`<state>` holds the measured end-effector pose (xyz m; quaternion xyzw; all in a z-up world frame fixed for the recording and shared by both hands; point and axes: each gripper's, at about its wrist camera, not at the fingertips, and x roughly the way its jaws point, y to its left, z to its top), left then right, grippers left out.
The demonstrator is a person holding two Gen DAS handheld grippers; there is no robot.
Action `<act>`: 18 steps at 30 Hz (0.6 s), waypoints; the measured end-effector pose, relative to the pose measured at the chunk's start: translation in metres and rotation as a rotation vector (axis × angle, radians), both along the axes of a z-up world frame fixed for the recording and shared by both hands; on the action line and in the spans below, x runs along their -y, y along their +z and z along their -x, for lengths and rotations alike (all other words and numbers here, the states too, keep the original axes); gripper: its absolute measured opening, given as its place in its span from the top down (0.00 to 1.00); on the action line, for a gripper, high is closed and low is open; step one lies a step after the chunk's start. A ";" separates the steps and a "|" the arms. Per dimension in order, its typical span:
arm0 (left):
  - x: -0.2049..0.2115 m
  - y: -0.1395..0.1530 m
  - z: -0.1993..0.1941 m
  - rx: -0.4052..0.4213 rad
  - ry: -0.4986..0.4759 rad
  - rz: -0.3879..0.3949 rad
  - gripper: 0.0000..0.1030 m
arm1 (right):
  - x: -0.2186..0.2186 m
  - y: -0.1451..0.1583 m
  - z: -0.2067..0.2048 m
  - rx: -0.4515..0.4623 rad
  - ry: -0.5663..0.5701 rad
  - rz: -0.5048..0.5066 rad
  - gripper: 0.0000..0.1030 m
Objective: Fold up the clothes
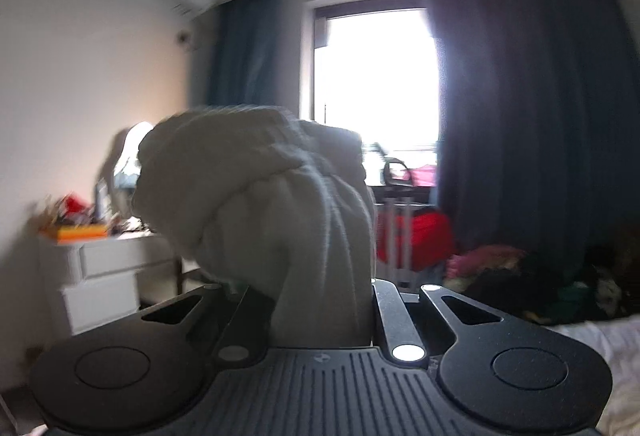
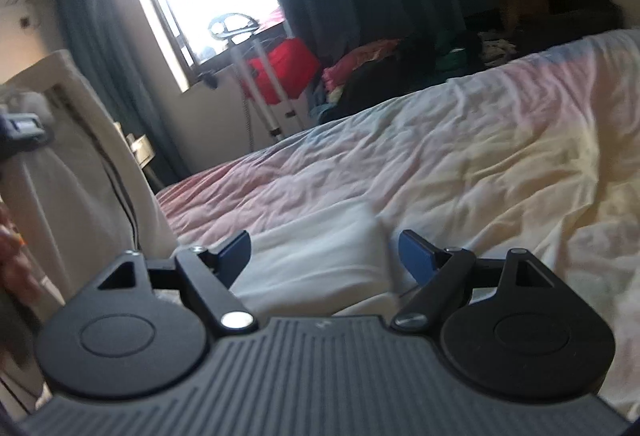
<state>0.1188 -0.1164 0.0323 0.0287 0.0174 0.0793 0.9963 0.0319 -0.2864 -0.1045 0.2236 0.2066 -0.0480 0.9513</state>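
cloth fills the left wrist view: the left gripper (image 1: pixel 320 300) has its jaws pinching a bunched cream garment (image 1: pixel 256 196), held up in the air against a bedroom window (image 1: pixel 376 96) and dark curtains (image 1: pixel 532 116). the fabric rises between the jaws in a thick, twisted wad, its free end drooping toward a white dresser (image 1: pixel 104 276); the frame is blurred, so no hem or sleeve can be picked out.

the right gripper (image 2: pixel 324 256) hovers low over a bed (image 2: pixel 440 156) covered in a rumpled pale sheet, its jaws spread wide with nothing between the blue pads (image 2: pixel 416 256). just ahead of them lies a flat white piece of cloth (image 2: pixel 320 260), apparently a folded item, though blur leaves that uncertain. at the left edge of this view the cream garment hangs in long drapes beside the bed.

judging by the lifted cloth, the work looks mid-handling. a clean fold would likely call for the open right jaws to catch a second corner or edge of the hanging garment, well apart from the left pinch, so the fabric spreads flat rather than twisting. a pile of coloured clothes (image 2: pixel 360 64) sits beyond the bed's far edge.
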 end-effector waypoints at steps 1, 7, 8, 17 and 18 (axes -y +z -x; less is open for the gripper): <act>0.021 -0.011 0.000 0.004 -0.023 -0.039 0.88 | 0.007 0.001 0.001 0.003 -0.015 -0.009 0.20; 0.111 -0.111 -0.005 -0.102 -0.216 -0.265 0.87 | 0.045 -0.012 0.000 -0.030 -0.152 -0.089 0.19; 0.119 -0.125 -0.005 -0.138 -0.251 -0.285 0.87 | 0.050 -0.015 0.000 -0.034 -0.153 -0.097 0.19; 0.113 -0.153 -0.006 -0.290 -0.395 -0.348 0.58 | 0.070 -0.035 -0.008 -0.045 -0.131 -0.248 0.19; 0.109 -0.153 -0.006 -0.303 -0.406 -0.350 0.47 | 0.070 -0.036 -0.009 -0.045 -0.126 -0.265 0.19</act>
